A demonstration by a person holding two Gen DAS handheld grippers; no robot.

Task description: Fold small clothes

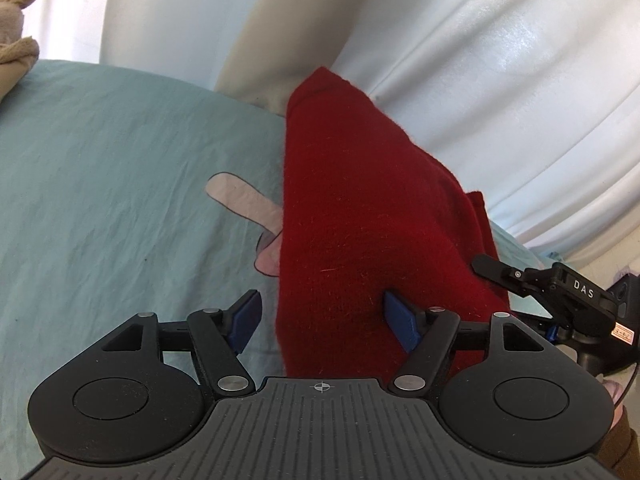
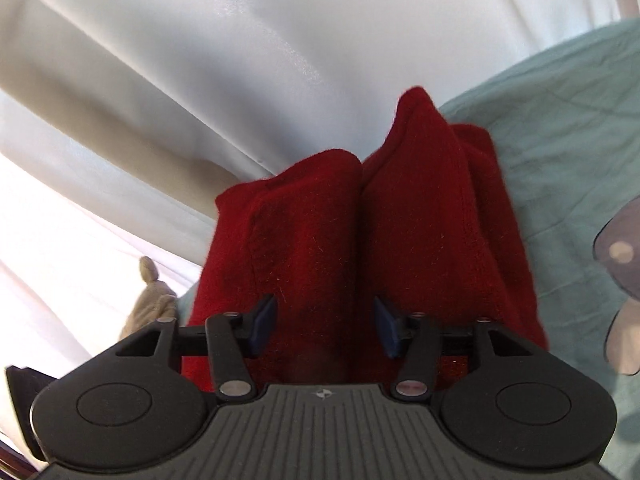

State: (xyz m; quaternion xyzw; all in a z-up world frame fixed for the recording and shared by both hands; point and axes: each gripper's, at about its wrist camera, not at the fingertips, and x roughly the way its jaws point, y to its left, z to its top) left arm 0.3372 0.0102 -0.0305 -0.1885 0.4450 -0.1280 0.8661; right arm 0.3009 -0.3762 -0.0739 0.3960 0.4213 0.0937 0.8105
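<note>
A red fuzzy garment (image 1: 360, 220) lies lengthwise on a teal bedsheet (image 1: 100, 180). My left gripper (image 1: 324, 322) stands open at its near end: the left blue pad is over the sheet, the right pad over the red cloth, and the garment's left edge runs between them. At the garment's right edge, a finger (image 1: 496, 270) of my right gripper shows. In the right wrist view the garment (image 2: 420, 220) appears as two long lobes side by side. My right gripper (image 2: 325, 325) hangs open just above them, its pads apart and not pressing the cloth.
A beige plush toy (image 1: 16, 20) (image 2: 150, 304) lies at the bed's far corner. White draped fabric (image 1: 500, 80) (image 2: 200, 60) hangs behind the bed. A cartoon print (image 1: 244, 204) (image 2: 620, 256) marks the sheet. A brown sleeve (image 1: 622, 448) is at the lower right.
</note>
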